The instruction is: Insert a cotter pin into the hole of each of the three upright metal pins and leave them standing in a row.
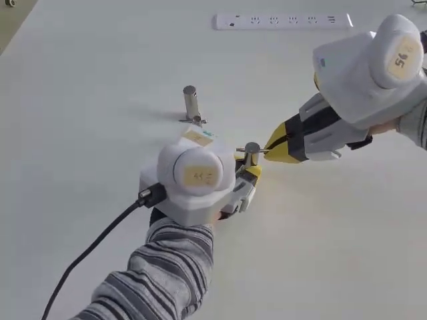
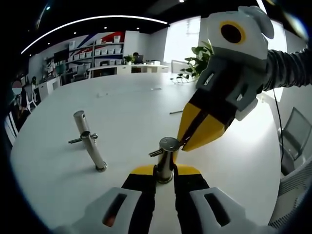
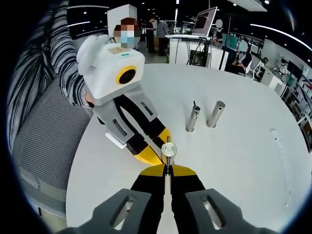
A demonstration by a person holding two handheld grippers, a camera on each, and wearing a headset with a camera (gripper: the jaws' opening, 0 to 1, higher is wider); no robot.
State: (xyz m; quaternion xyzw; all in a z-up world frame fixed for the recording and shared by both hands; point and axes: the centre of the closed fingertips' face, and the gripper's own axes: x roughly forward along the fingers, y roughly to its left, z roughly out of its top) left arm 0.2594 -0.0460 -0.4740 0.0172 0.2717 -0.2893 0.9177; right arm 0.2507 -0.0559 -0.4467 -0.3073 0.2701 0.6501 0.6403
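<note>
My left gripper (image 1: 248, 170) is shut on the lower part of an upright metal pin (image 1: 251, 149), which stands on the white table between its jaws (image 2: 165, 165). From the right, my right gripper (image 1: 270, 151) is shut on a cotter pin (image 2: 156, 152) that passes through the hole near this pin's top; its end pokes out the far side. In the right gripper view the pin's round head (image 3: 169, 149) sits just past my gripper's closed yellow tips (image 3: 168, 169). Two more metal pins stand beyond: one (image 2: 93, 151) carries a cotter pin, the other (image 2: 80, 122) stands behind it.
A white power strip (image 1: 283, 21) lies at the far edge of the table (image 1: 80, 100). A black cable (image 1: 93, 247) trails from my left gripper toward the near left. Chairs and other people show around the table in the gripper views.
</note>
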